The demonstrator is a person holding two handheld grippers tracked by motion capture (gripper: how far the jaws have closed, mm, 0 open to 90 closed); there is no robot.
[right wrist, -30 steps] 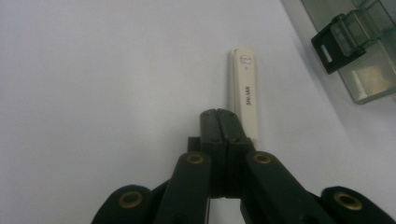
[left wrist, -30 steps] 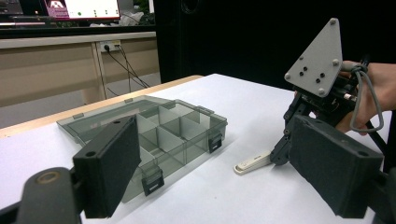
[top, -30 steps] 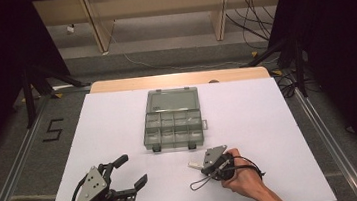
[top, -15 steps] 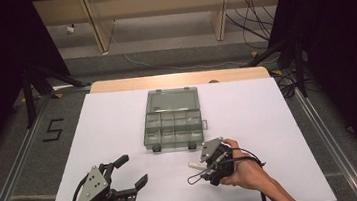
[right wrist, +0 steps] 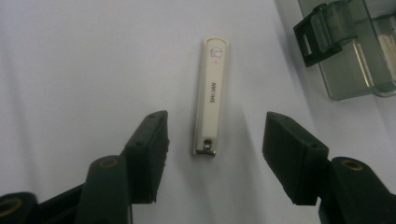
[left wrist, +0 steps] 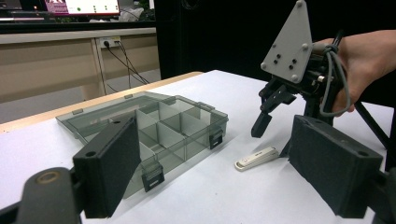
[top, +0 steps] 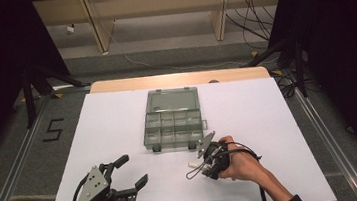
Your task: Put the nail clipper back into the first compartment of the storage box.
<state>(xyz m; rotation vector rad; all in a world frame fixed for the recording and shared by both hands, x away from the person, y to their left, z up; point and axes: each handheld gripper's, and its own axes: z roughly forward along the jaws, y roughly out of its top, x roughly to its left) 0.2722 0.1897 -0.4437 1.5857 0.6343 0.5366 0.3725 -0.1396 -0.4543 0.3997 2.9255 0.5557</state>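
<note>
A white nail clipper (right wrist: 212, 95) lies flat on the white table, just in front of the open grey organizer box (top: 174, 126). My right gripper (right wrist: 215, 126) hovers over the clipper (top: 193, 163), tilted down at it. Its jaws are open and have just been closing; the clipper's near end lies between them, and neither pad touches it. My left gripper (top: 133, 169) rests near the table's front left, open and empty. In the left gripper view the right gripper (left wrist: 273, 140) hangs just above the clipper (left wrist: 256, 158).
The organizer box (left wrist: 154, 126) has its lid laid back and several divided compartments, with black latches (right wrist: 322, 32) on its front. White table (top: 268, 111) stretches to either side of the box. A wooden edge and the floor lie beyond.
The right gripper's jaws were together a second ago and now stand apart over the clipper. The right hand has shifted slightly toward the box and risen a little. The left gripper has stayed put.
</note>
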